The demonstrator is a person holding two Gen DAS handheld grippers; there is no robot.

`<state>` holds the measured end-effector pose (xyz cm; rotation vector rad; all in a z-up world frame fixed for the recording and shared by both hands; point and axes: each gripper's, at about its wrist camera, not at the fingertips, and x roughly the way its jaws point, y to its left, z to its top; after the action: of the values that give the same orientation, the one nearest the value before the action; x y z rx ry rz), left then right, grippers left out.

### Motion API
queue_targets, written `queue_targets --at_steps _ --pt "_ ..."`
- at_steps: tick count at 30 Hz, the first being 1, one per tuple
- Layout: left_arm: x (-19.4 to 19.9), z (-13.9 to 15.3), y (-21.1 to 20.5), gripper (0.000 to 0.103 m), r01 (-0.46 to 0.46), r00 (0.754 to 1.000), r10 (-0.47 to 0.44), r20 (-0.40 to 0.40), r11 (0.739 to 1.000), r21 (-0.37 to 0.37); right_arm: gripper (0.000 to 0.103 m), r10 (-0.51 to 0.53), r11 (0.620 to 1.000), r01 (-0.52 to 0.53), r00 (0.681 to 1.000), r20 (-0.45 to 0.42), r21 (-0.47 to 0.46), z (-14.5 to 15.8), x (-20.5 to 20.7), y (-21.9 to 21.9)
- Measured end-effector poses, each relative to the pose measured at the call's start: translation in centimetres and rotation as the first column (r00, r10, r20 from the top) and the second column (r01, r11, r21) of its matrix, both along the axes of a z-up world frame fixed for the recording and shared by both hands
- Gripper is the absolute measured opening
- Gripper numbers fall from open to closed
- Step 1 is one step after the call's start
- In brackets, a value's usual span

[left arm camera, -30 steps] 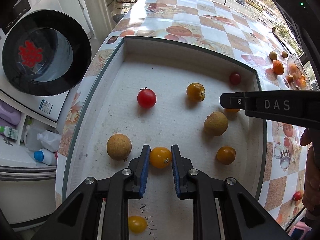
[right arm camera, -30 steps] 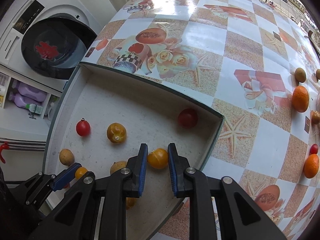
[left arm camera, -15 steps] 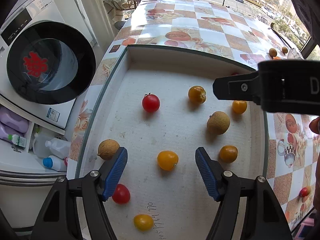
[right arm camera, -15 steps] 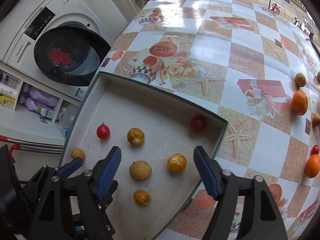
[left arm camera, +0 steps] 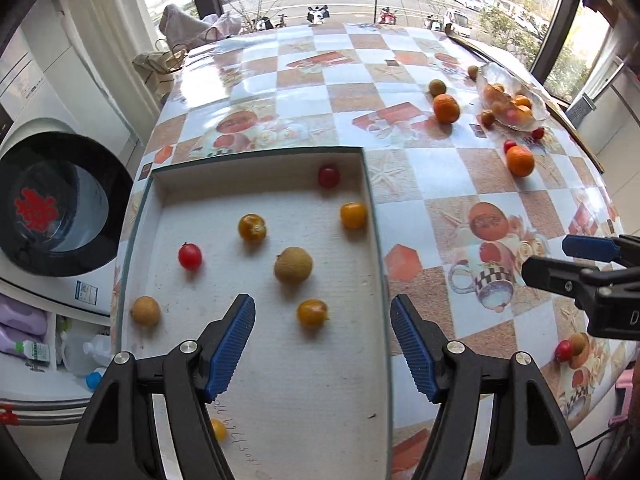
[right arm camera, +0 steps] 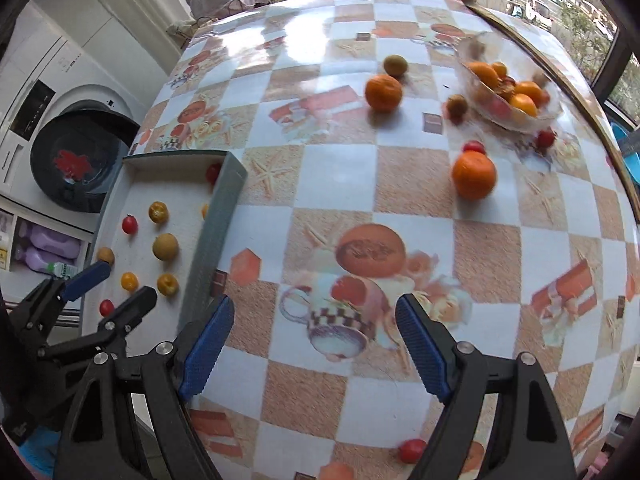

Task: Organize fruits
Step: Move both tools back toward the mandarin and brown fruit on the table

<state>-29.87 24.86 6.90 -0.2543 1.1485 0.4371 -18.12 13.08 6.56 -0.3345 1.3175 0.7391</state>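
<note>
Both pairs of tongs are seen spread wide with nothing between their blue pads, so this is judged to be the gap between one delivery and the next pickup. The left tongs are held over the near part of the shallow box, above a small yellow fruit that lies free on the box floor. The right tongs are held over bare patterned table, just outside the box's right wall.

Several small fruits are already spread on the box floor, well apart from one another: red and yellow tomatoes and a few brown round ones. More fruit is left out on the table: two oranges, a few small brown and red fruits, a red tomato near the right tongs, and a glass bowl holding more.

The next move is judged to call for a reach to a loose fruit on the table, the jaws being centred on it before they are closed, since round fruit can be expected to roll if nudged.

Open room is plentiful on the table between the box and the oranges. The box's right wall stands close to the right tongs and would need to be cleared from above. The table's rounded near edge lies close to the red tomato, so a push could send it off.
</note>
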Motion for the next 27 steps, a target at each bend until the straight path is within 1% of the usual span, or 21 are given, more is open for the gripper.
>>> queue_targets --at_steps 4,7,15,19,25,27 --pt "2.0 0.2 -2.9 0.072 0.084 0.996 -0.084 0.001 0.996 -0.007 0.085 -0.083 0.995 0.082 0.997 -0.007 -0.059 -0.5 -0.2 -5.7" --pt "3.8 0.0 -4.2 0.072 0.122 0.993 -0.122 0.003 0.992 -0.015 0.085 -0.138 0.987 0.136 0.99 -0.02 -0.085 -1.1 0.2 -8.5" --pt "10.5 0.2 -6.3 0.072 0.194 0.98 -0.193 0.038 0.98 -0.031 0.085 -0.213 0.975 0.212 0.977 -0.011 -0.065 -1.6 2.8 -11.2" --pt "14.2 -0.2 -7.6 0.072 0.241 0.97 -0.239 0.051 0.97 -0.041 0.085 -0.21 0.976 0.209 0.977 -0.018 -0.058 -1.5 2.3 -12.9" --pt "18.1 -1.7 -9.4 0.072 0.268 0.963 -0.265 0.05 0.961 -0.073 0.085 -0.156 0.987 0.155 0.987 -0.026 -0.037 -1.2 0.4 -15.4" --pt "19.0 -2.1 -9.9 0.072 0.274 0.961 -0.272 0.046 0.959 -0.068 0.079 -0.126 0.992 0.125 0.992 -0.025 -0.023 -1.1 -0.3 -16.1"
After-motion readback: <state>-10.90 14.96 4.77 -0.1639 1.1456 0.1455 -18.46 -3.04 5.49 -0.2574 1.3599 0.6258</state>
